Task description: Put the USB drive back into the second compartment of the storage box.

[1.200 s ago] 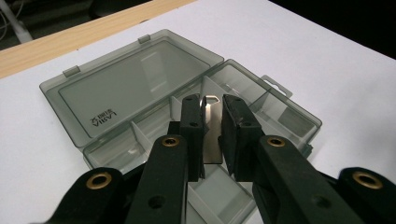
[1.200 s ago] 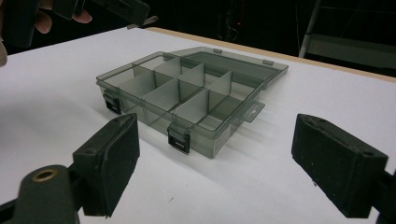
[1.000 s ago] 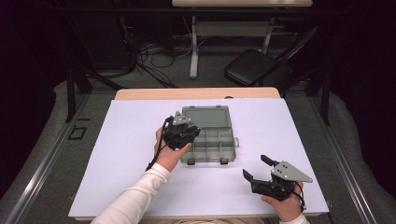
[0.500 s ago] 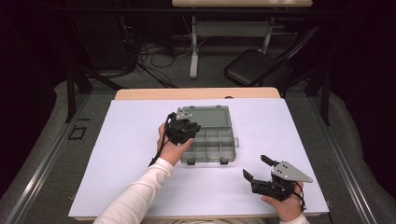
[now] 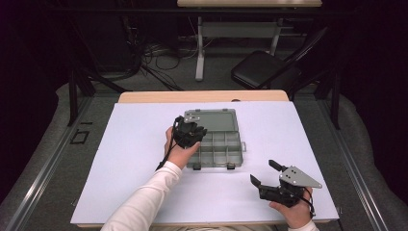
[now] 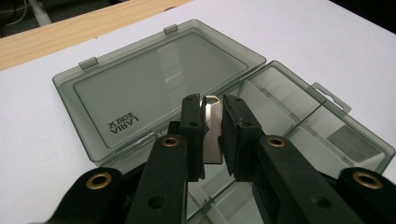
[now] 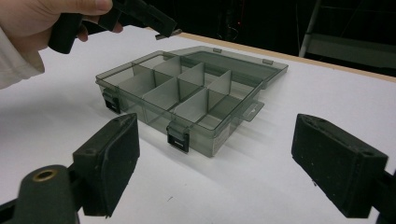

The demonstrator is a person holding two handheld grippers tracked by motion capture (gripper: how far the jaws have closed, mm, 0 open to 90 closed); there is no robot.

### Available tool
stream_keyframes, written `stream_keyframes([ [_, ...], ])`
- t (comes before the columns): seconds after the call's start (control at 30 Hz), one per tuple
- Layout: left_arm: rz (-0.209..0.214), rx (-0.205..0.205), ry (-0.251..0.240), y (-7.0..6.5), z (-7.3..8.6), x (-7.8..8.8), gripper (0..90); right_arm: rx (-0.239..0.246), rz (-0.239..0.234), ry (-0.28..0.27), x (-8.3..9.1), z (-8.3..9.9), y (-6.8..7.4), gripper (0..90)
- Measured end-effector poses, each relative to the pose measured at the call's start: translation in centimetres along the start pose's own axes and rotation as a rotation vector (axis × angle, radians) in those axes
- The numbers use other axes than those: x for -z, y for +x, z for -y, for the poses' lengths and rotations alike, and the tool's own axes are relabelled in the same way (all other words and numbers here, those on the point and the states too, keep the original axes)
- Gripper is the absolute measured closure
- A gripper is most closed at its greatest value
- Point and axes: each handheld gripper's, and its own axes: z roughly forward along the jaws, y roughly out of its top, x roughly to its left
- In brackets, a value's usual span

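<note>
Metal tag (image 6: 211, 130) pinched in my left gripper (image 6: 212, 133) hangs over the open box (image 5: 219, 139) mid-table, so I should lower into one compartment before releasing; right gripper (image 5: 262, 173) waits open near the front edge.

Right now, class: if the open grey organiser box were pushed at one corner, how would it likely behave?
The organiser box looks thin-walled, with bare compartments, so probably light. On the smooth white table cover it would likely slide and pivot. Its flat-lying lid makes tipping unlikely.
</note>
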Motion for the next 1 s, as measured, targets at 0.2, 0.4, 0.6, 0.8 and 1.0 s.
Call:
stream_keyframes([
  [0.2,-0.008,0.011,0.013,0.1,0.2,-0.9,79.6,-0.002,0.002,0.001,0.0,0.0,0.0,15.0],
  [0.4,-0.012,0.014,0.028,0.0,0.5,-1.7,79.6,0.000,0.001,0.003,0.1,0.0,-0.1,15.0],
  [0.6,-0.006,0.007,0.056,-0.3,0.6,-2.4,79.6,0.000,0.000,0.004,0.0,0.0,0.0,15.0],
  [0.8,-0.005,0.010,0.074,-0.5,0.8,-3.1,79.6,0.001,-0.001,0.003,0.1,0.0,-0.1,15.0],
  [1.0,-0.017,0.013,0.085,-0.5,1.0,-3.7,79.6,0.000,0.001,0.001,0.1,0.0,-0.1,15.0],
])
